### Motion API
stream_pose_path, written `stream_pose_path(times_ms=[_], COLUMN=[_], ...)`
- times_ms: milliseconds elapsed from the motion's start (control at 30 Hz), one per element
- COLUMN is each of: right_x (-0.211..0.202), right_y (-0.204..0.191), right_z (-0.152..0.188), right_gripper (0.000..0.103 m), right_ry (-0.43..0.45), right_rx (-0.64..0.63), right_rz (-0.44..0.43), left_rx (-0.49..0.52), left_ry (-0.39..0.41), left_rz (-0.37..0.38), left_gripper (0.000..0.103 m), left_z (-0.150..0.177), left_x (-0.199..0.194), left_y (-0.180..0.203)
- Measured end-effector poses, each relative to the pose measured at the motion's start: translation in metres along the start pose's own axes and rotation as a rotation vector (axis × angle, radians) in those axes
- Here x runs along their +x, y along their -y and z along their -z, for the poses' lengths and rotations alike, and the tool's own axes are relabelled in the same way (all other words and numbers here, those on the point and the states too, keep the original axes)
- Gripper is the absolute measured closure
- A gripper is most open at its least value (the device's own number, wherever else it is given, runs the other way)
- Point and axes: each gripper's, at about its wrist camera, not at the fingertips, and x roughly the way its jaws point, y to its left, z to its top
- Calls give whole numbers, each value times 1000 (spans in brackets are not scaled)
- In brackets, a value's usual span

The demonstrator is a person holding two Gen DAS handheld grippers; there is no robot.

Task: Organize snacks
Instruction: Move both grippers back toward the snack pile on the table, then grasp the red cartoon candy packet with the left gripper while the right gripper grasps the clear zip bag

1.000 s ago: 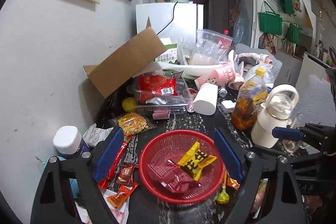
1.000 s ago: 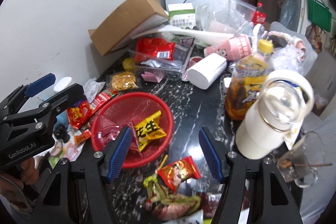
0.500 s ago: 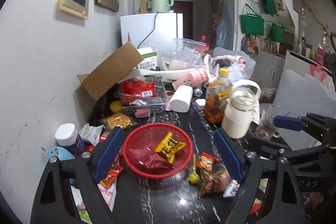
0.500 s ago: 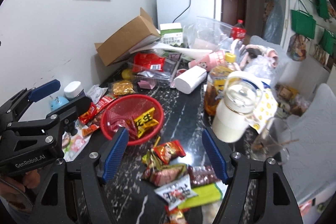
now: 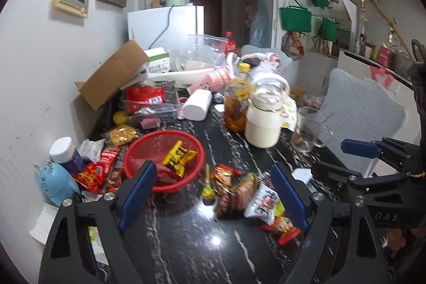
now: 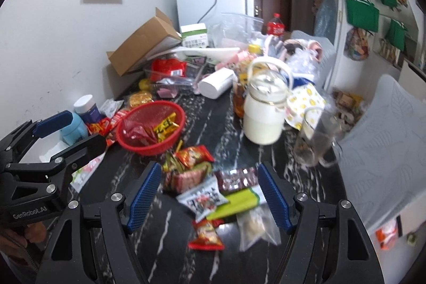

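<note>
Both tools hang over the dark bench with nothing in them. The right tool [image 6: 207,193] has just been opening its jaws, and the loose snacks [image 6: 213,190] lie directly below and between them, the green packet [image 6: 237,202] running crosswise. The left tool [image 5: 210,193] gapes, released, with the basket [image 5: 165,156] just ahead to its left. The right one is nearer the pile.

White walls [image 5: 32,76], a white fridge [image 5: 165,25], green bags [image 5: 295,19] hanging.

White jug [image 5: 263,124], glass mug [image 6: 316,140], cardboard box [image 5: 111,76]
</note>
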Motion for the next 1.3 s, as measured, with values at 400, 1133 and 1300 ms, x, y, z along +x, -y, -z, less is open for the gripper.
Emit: stream_pose_path(times_ms=[400, 1133, 1300], right_x=[-10, 23, 30], right_y=[30, 74, 84], right_z=[50, 120, 125], right_gripper=[28, 28, 28], right_ry=[-54, -198, -208], right_rx=[75, 182, 191], right_rz=[43, 42, 42], left_rx=[7, -64, -66], left_ry=[-82, -232, -269], left_rz=[119, 162, 145], left_gripper=[15, 15, 15], left_z=[36, 83, 88], left_x=[10, 71, 89], left_y=[37, 72, 79])
